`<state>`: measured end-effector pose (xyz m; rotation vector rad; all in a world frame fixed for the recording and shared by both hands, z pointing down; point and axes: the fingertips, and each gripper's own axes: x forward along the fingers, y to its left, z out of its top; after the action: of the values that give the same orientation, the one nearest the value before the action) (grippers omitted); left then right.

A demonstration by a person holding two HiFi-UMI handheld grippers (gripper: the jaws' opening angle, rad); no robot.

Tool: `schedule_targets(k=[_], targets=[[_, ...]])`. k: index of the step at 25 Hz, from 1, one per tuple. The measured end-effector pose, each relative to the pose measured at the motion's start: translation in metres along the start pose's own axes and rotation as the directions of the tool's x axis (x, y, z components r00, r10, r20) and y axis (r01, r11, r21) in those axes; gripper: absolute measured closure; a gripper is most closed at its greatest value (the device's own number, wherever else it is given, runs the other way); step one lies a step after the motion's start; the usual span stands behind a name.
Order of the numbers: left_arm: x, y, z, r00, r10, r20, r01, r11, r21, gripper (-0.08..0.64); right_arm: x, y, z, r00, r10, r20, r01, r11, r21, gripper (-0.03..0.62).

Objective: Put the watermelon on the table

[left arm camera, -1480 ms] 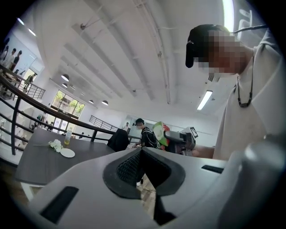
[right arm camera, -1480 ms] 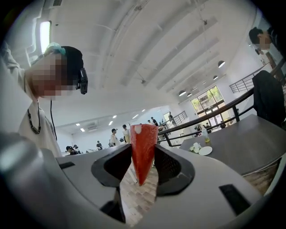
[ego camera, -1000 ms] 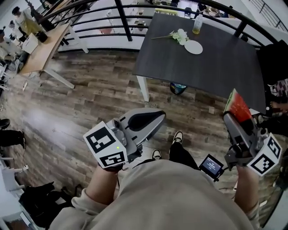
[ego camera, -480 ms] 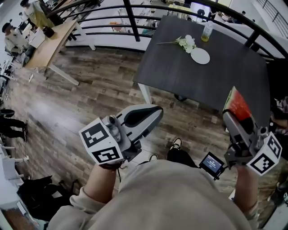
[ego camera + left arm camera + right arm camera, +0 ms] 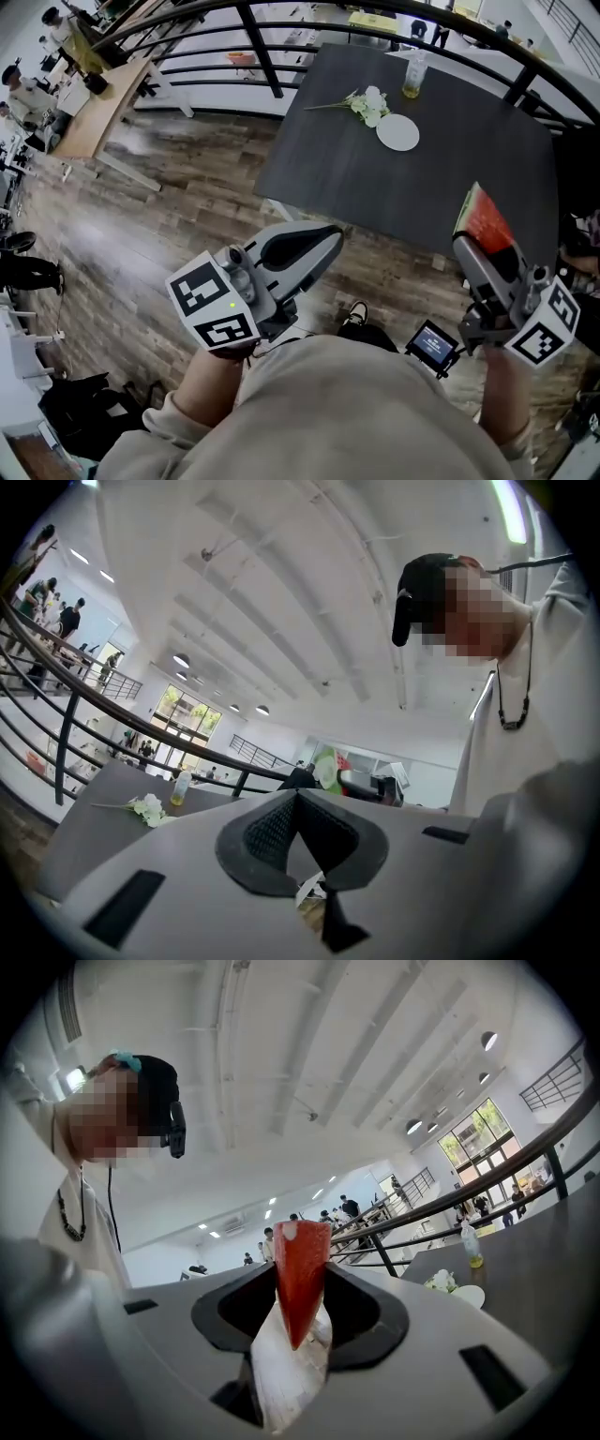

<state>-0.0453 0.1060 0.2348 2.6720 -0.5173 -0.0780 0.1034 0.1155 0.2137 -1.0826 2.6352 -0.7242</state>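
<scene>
Right gripper (image 5: 480,253) clamps the red wedge-shaped watermelon slice (image 5: 485,219), long axis along the jaws, pointing at the dark grey rectangular table (image 5: 375,178) directly ahead. The slice is probably over its near edge. Left gripper (image 5: 314,246) closed, empty.

The person holds both forearms out ahead of the torso, elbows bent, with one gripper in each hand and both pointing level and forward. The left forearm (image 5: 208,386) ends at the left gripper (image 5: 324,246), whose marker cube (image 5: 214,306) sits nearest the body. In the left gripper view its jaws meet at the tips, with nothing between them. The right forearm (image 5: 507,398) carries the right gripper (image 5: 475,249), out to the person's right and well apart from the left. Its jaws stand part-way apart, and the dark pads (image 5: 362,1309) press on a watermelon slice (image 5: 484,220) that stands on edge between them.
</scene>
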Motion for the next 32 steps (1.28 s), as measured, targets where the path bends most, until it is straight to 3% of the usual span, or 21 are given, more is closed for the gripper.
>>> schedule_targets(k=[12,18,24,32], targets=[[0.081,-0.007,-0.004,0.995,-0.051,-0.081,0.053,0.998,0.022,0.557,-0.075,-0.075,0.024,0.99,-0.09,0.106,0.083,0.994,0.065,0.422],[0.114,-0.005,0.0,0.991,-0.094,-0.09,0.098,0.994,0.039,0.557,-0.095,-0.08,0.019,0.982,-0.096,0.164,0.084,0.993,0.078,0.422],[0.153,-0.009,-0.003,0.972,-0.189,-0.143,0.204,0.974,0.096,0.557,-0.108,-0.102,0.012,0.966,-0.137,0.218,0.109,0.985,0.136,0.422],[0.171,0.01,0.01,0.959,-0.253,-0.125,0.262,0.963,0.059,0.557,-0.111,-0.113,0.031,0.952,-0.208,0.226,0.189,0.977,0.101,0.422]])
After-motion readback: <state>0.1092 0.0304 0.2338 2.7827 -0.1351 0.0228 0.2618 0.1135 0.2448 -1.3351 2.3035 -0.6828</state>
